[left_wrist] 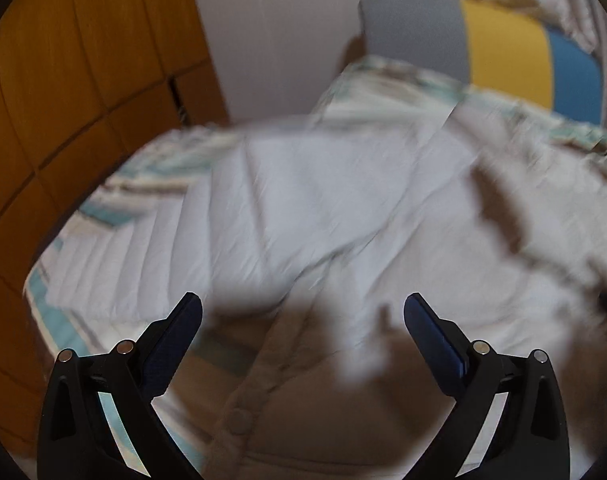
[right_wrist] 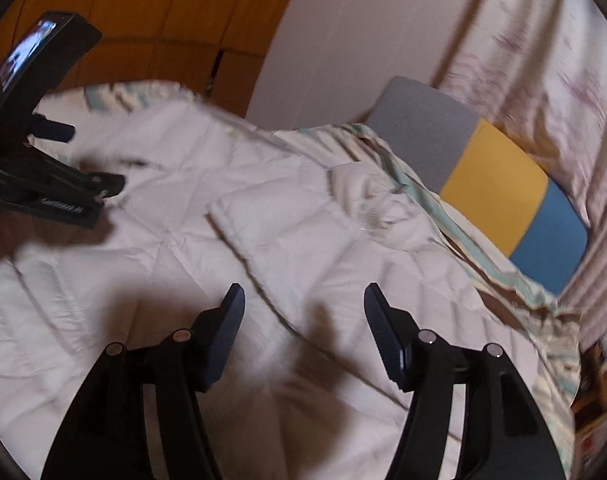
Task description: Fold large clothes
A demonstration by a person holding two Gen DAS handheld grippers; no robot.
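Note:
A large white quilted padded jacket (left_wrist: 323,208) lies spread on the bed, with a beige lining and a snap-button placket (left_wrist: 239,416) near the front. My left gripper (left_wrist: 303,312) is open and empty, hovering just above the jacket's beige part. My right gripper (right_wrist: 303,300) is open and empty above the jacket (right_wrist: 303,220), where one panel lies folded over another. The left gripper (right_wrist: 59,160) also shows at the far left of the right wrist view, over the jacket's left side. Both views are motion-blurred.
The bed has a striped teal, brown and white cover (left_wrist: 115,200). An orange wooden wardrobe (left_wrist: 83,60) stands to the left. A grey, yellow and blue headboard (right_wrist: 495,184) and a patterned curtain (right_wrist: 543,60) are at the back right. White wall (left_wrist: 283,32) behind.

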